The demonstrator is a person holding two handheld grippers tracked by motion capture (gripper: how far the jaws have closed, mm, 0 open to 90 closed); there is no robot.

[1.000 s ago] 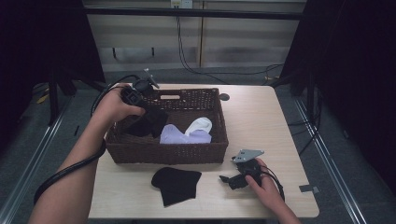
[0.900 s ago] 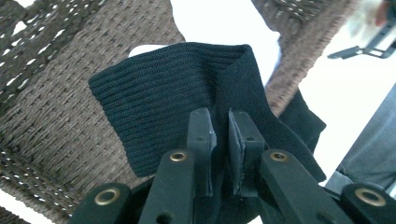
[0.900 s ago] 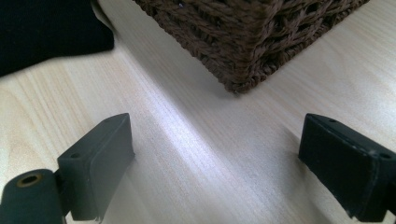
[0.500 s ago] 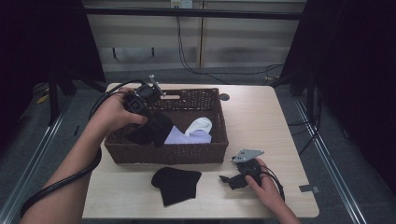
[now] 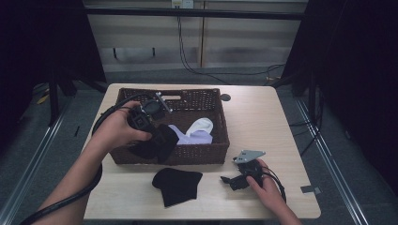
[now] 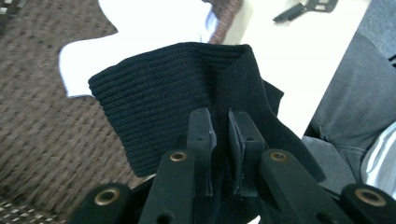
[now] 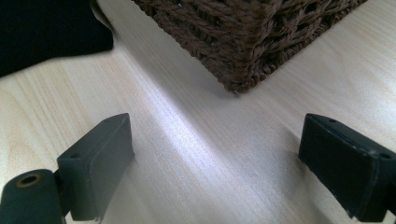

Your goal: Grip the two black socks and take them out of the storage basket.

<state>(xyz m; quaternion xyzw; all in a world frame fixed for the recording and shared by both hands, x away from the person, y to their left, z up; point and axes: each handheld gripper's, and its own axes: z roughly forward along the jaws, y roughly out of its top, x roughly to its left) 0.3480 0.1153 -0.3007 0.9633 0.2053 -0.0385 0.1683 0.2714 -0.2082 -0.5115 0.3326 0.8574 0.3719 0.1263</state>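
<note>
Two black socks are out of the pile: one hangs from the left claw (image 5: 157, 123), the other (image 5: 177, 185) lies flat on the surface (image 5: 263, 117) near its front edge, just ahead of the basket's front wall. The held black sock (image 6: 187, 93) is a ribbed knit, its cuff folded over, and the left claw is pressed together on a fold of it above the left front corner of the basket (image 5: 213, 154); part of the cloth drapes over the front rim. The basket is dark brown woven wicker, rectangular, with a handle slot in its back wall — it fills the middle of the surface, close to the left edge. Inside, towards its right end, lie a white sock (image 5: 201, 125) and a pale lilac one (image 5: 190, 137), soft and crumpled, partly under the held cloth.

The right claw (image 5: 231, 180) rests on the pale wood-grain surface near the front right corner, jaws spread wide with bare wood between them, just beside the basket's front right corner. Open room lies to the right of the basket, up to the right edge, and along the front edge between the flat sock and the right claw
</note>
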